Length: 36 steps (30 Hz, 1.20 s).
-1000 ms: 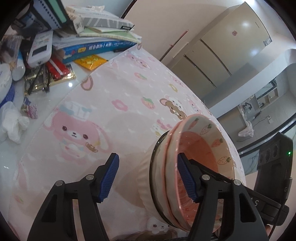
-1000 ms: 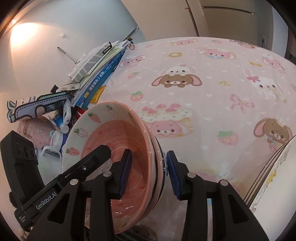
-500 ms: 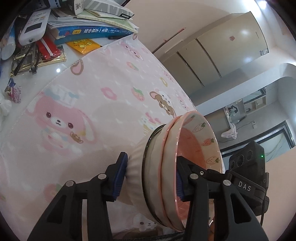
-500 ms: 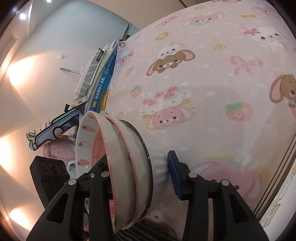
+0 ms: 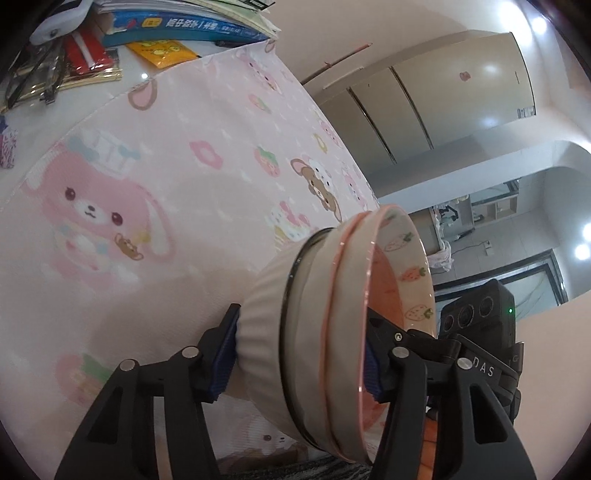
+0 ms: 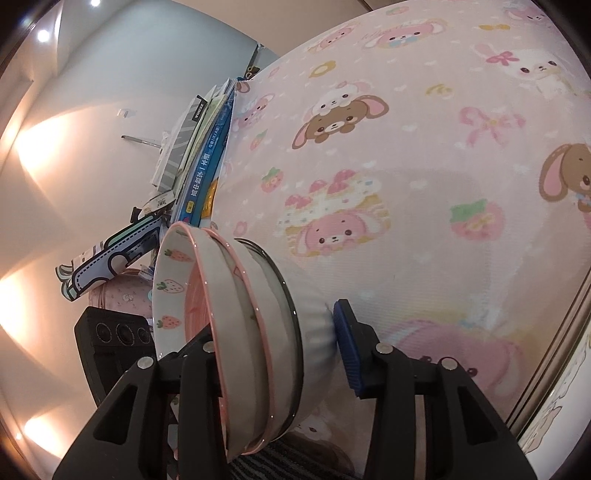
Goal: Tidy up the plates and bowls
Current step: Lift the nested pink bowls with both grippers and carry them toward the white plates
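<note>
A stack of nested bowls (image 5: 317,332) is held above the pink cartoon tablecloth (image 5: 166,184), tilted on its side. The inner bowl is pink with strawberry prints; the outermost is white and ribbed with a dark rim. My left gripper (image 5: 299,354) is shut on the stack, one blue pad on the ribbed base, the other inside the pink bowl. In the right wrist view the same bowl stack (image 6: 251,332) is clamped by my right gripper (image 6: 277,350) in the same way from the opposite side. Each view shows the other gripper's body behind the stack.
A pile of books (image 5: 184,22) and small clutter lie at the table's far edge, also in the right wrist view (image 6: 203,155). The rim of a plate (image 6: 554,387) stands at the right edge. Cabinets (image 5: 424,92) stand beyond the table.
Both grippers have closed on the bowl stack: the left was open beside it, the right gripped only the rim. The stack has been lifted and tilted further onto its side.
</note>
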Tool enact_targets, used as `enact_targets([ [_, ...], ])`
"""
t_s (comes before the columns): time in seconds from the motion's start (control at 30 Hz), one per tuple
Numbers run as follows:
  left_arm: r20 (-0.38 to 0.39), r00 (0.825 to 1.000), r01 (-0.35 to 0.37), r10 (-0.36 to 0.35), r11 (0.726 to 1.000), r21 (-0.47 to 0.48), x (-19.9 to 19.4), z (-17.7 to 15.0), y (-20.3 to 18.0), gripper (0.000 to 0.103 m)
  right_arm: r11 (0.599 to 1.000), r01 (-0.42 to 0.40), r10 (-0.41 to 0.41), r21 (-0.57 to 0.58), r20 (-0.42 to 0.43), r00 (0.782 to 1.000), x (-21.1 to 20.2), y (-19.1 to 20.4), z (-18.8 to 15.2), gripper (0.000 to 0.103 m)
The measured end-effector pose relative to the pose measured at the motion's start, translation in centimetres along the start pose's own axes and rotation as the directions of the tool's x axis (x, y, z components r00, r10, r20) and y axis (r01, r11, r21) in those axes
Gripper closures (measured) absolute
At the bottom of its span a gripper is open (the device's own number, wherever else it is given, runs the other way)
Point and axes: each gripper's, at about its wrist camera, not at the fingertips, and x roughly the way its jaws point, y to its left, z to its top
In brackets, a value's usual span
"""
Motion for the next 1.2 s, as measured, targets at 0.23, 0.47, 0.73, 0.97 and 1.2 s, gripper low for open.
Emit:
enact_targets([
  [0.23,0.012,0.999,-0.042,0.042,0.999,0.006,-0.4,-0.3,-0.1,0.053,0.999,-0.012,0.010,-0.053,-0.038,0.999,0.1,0.3,0.3,0.064],
  [0.47,-0.005,0.999,-0.046,0.046,0.999,0.001,-0.4,-0.4,-0.4,0.053,1.000,-0.006,0.005,-0.016,-0.054,0.999,-0.3,0.0,0.3,0.064],
  [0.73,-0.016,0.999,-0.027,0.027,1.000,0.004,-0.8,-0.2,-2.5,0.053,1.000,0.008,-0.008,-0.006,-0.032,0.999,-2.7,0.7,0.3,0.064],
  [0.97,-0.047,0.998,-0.028,0.031,0.998,0.064,-0.2,-1.2,-6.2,0.053,0.999,-0.013,0.013,0.037,-0.004,1.000,-6.3,-0.7,0.1,0.065],
  [1.2,-0.062,0.998,-0.021,0.031,0.987,0.157,0.2,-3.1,-13.4,0.053,0.999,-0.015,0.012,0.040,0.082,0.997,-12.9,-1.4,-0.6,0.065],
])
